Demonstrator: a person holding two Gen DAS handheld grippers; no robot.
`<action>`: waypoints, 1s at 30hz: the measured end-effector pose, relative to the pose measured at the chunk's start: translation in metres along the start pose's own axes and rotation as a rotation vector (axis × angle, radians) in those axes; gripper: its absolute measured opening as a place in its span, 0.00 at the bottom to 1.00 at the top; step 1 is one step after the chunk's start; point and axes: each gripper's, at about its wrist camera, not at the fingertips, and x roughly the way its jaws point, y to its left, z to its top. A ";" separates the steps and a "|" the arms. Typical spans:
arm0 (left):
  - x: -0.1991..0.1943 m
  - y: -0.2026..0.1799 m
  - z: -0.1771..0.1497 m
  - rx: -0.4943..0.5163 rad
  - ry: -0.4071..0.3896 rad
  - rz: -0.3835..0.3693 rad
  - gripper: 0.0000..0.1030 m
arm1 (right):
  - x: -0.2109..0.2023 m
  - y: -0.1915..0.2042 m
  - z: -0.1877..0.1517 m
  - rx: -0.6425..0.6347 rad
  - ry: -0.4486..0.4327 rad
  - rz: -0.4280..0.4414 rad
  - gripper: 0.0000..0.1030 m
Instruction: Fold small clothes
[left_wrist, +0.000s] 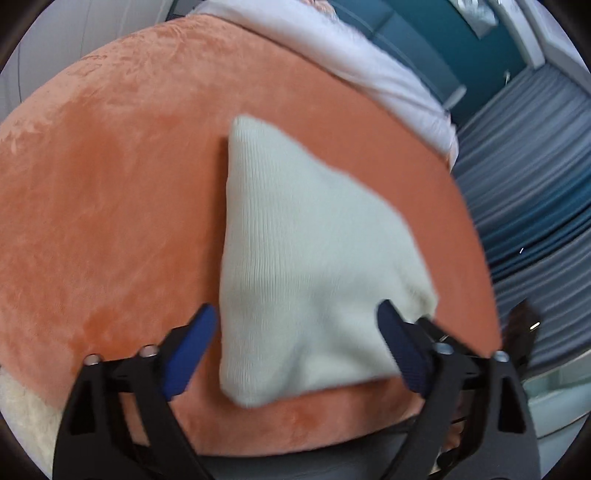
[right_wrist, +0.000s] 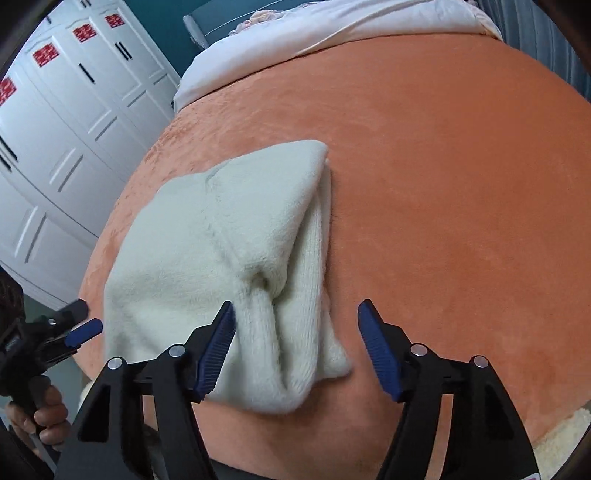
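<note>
A small cream knitted garment (left_wrist: 306, 266) lies folded on the orange blanket (left_wrist: 110, 192). My left gripper (left_wrist: 295, 317) is open, its blue pads on either side of the garment's near end, just above it. In the right wrist view the same garment (right_wrist: 221, 236) shows a fleecy side and a bunched near end. My right gripper (right_wrist: 295, 314) is open, with its left pad at the bunched cloth and its right pad over bare blanket. The left gripper (right_wrist: 79, 325) shows at the garment's left edge, held by a hand.
The orange blanket (right_wrist: 443, 184) covers a bed. White bedding (right_wrist: 295, 44) lies at the far end. White wardrobe doors (right_wrist: 55, 129) stand to the left, grey-blue curtains (left_wrist: 524, 177) to the right. A cream fleece edge (right_wrist: 569, 424) shows at the bed's near corner.
</note>
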 end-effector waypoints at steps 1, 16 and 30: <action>0.005 0.002 0.009 -0.007 -0.002 -0.009 0.89 | 0.011 -0.006 0.007 0.037 0.018 0.037 0.68; 0.059 -0.048 0.046 0.160 0.019 -0.004 0.58 | -0.009 0.017 0.044 -0.008 -0.151 0.067 0.38; 0.045 -0.054 -0.039 0.282 0.087 0.345 0.57 | -0.010 0.004 -0.024 -0.170 -0.009 -0.202 0.00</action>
